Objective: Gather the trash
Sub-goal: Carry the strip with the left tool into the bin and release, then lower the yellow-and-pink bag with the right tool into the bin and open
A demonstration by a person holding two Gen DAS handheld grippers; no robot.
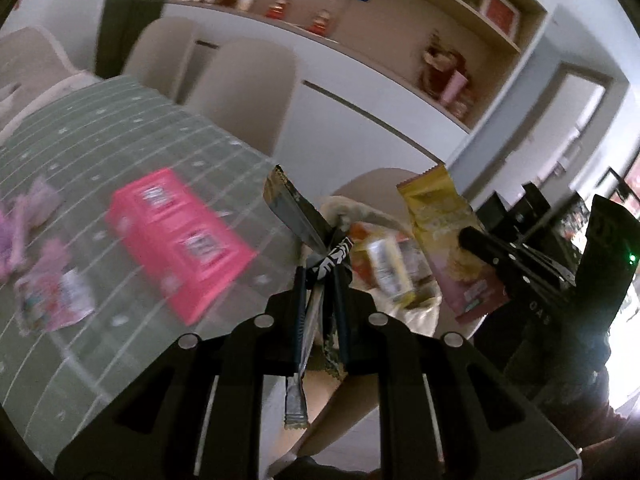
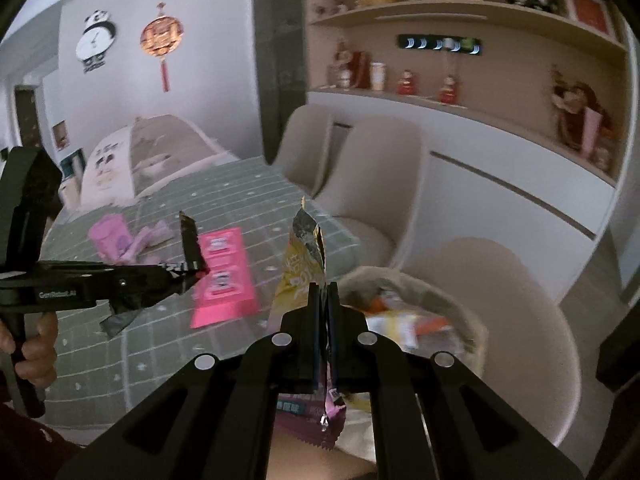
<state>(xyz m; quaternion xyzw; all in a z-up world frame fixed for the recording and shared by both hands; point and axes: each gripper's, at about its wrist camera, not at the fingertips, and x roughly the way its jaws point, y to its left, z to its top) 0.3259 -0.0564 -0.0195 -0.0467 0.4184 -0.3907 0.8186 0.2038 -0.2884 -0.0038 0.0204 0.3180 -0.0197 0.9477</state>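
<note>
My left gripper [image 1: 322, 276] is shut on a dark foil wrapper [image 1: 294, 210] and holds it in the air past the table's edge; it also shows in the right wrist view [image 2: 192, 270]. My right gripper [image 2: 324, 292] is shut on a yellow and pink snack bag [image 2: 302, 264], also seen in the left wrist view [image 1: 448, 240]. Both hang near a beige basket [image 2: 452, 296] with several wrappers inside, which sits on a chair seat. A pink flat box [image 1: 180, 240] and pink crumpled wrappers [image 1: 48, 280] lie on the table.
The table has a green checked cloth [image 2: 248, 196]. Beige chairs [image 2: 384, 168] stand along its far side. A white cabinet with shelves of ornaments [image 2: 480, 92] fills the back wall. A pink cup [image 2: 110, 236] lies on the table.
</note>
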